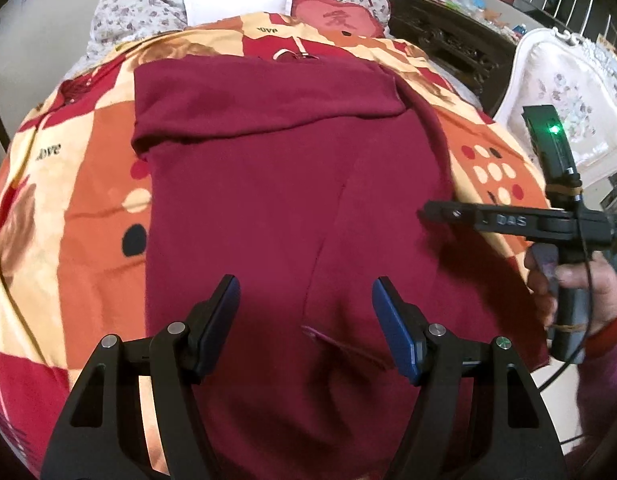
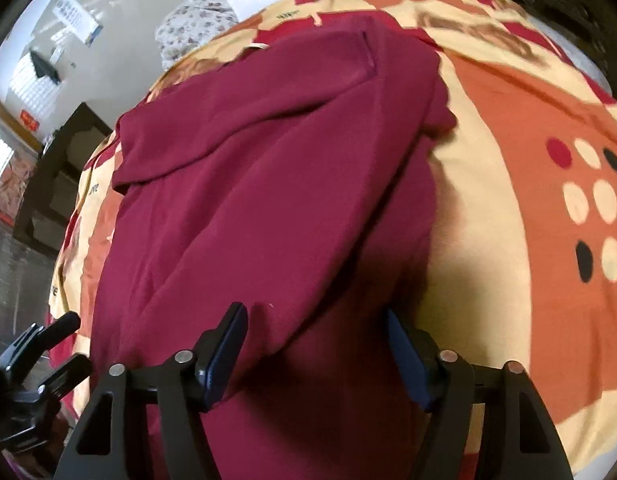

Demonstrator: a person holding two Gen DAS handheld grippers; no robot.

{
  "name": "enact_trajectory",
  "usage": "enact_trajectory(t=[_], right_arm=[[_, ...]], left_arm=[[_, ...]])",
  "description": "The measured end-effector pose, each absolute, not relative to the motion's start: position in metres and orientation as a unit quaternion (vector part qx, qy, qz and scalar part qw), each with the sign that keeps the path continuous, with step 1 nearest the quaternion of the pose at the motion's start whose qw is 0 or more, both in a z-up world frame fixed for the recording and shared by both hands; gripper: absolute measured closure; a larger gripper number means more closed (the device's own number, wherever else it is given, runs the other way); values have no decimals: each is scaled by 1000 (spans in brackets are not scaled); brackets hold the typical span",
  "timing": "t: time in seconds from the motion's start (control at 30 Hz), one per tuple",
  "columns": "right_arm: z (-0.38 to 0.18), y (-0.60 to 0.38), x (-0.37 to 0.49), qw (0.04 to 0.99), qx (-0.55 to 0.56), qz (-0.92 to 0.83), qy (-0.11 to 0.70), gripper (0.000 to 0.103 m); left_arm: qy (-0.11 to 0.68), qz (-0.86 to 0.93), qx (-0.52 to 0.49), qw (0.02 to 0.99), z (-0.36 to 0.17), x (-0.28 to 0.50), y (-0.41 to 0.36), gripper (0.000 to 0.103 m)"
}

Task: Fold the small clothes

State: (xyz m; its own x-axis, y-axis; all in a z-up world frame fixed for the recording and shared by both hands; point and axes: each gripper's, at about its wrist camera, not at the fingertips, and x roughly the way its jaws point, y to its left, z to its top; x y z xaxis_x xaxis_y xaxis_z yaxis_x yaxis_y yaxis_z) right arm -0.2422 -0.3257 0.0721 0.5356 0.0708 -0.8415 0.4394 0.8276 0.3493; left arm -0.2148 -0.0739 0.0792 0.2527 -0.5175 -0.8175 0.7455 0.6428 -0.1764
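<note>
Bed (image 1: 80, 184): quilt cover, smooth printed cotton in orange, cream and red blocks with dots; soft, yielding base.

Garment (image 1: 268, 200): maroon knit, matte, limp; lies flat mid-bed, far end already turned back in a rounded band, centre seam running near to far.

Pillow (image 1: 236, 2): white, rectangular, at the far end.

Left tool (image 1: 306, 312): jaws wide apart, holding nothing, over the near hem.

Right tool (image 2: 316, 344): jaws spread, nothing clamped, low over the garment's near right edge.

Handling, as judged: pinch both near corners at equal depth, lift evenly, carry far, keeping edges aligned; knit slips and bunches easily.
</note>
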Motion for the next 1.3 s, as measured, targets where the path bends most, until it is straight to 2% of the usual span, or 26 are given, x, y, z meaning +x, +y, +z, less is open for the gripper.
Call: enact_trajectory(t=[0.03, 0.17, 0.2, 0.23, 0.4, 0.47, 0.5, 0.57, 0.6, 0.63, 0.8, 0.87, 0.9, 0.93, 1.0, 1.13, 1.3], right_arm=[[77, -325, -239, 838, 270, -107, 463, 72], [93, -320, -216, 852, 258, -69, 450, 82], [101, -319, -205, 858, 262, -47, 439, 92], [108, -319, -196, 861, 269, -28, 430, 95], [141, -313, -156, 885, 204, -57, 415, 95], [150, -316, -160, 885, 215, -38, 411, 94], [150, -317, -167, 877, 236, -9, 419, 92], [143, -318, -183, 865, 248, -1, 437, 67], [134, -317, -193, 858, 252, -9, 448, 40], [123, -317, -205, 847, 261, -15, 462, 34], [72, -326, -241, 801, 321, -44, 504, 34], [66, -327, -239, 811, 322, -42, 486, 51], [69, -326, -231, 823, 304, -40, 478, 74], [72, -326, -223, 828, 299, -40, 472, 90], [87, -324, -207, 844, 298, -18, 446, 94], [128, -317, -156, 876, 257, 1, 407, 95], [113, -318, -73, 862, 297, 22, 410, 92]], left_arm=[[460, -406, 123, 780, 80, -215, -74, 34], [443, -404, 127, 791, 88, -212, -72, 34], [441, -403, 125, 792, 90, -210, -71, 34], [439, -402, 121, 794, 93, -207, -68, 34], [430, -388, 108, 808, 105, -194, -53, 34], [430, -388, 103, 809, 106, -191, -48, 34], [428, -387, 104, 810, 105, -190, -45, 34], [428, -384, 105, 811, 101, -189, -42, 34], [431, -383, 104, 810, 98, -188, -42, 34], [433, -383, 105, 809, 95, -186, -43, 34], [448, -384, 97, 801, 84, -185, -48, 34], [449, -390, 92, 799, 85, -186, -50, 34], [448, -390, 93, 799, 87, -187, -50, 34], [447, -389, 95, 800, 88, -187, -50, 34], [439, -384, 97, 806, 94, -187, -46, 34], [430, -374, 88, 817, 100, -181, -35, 34], [440, -366, 57, 818, 96, -157, -34, 34]])
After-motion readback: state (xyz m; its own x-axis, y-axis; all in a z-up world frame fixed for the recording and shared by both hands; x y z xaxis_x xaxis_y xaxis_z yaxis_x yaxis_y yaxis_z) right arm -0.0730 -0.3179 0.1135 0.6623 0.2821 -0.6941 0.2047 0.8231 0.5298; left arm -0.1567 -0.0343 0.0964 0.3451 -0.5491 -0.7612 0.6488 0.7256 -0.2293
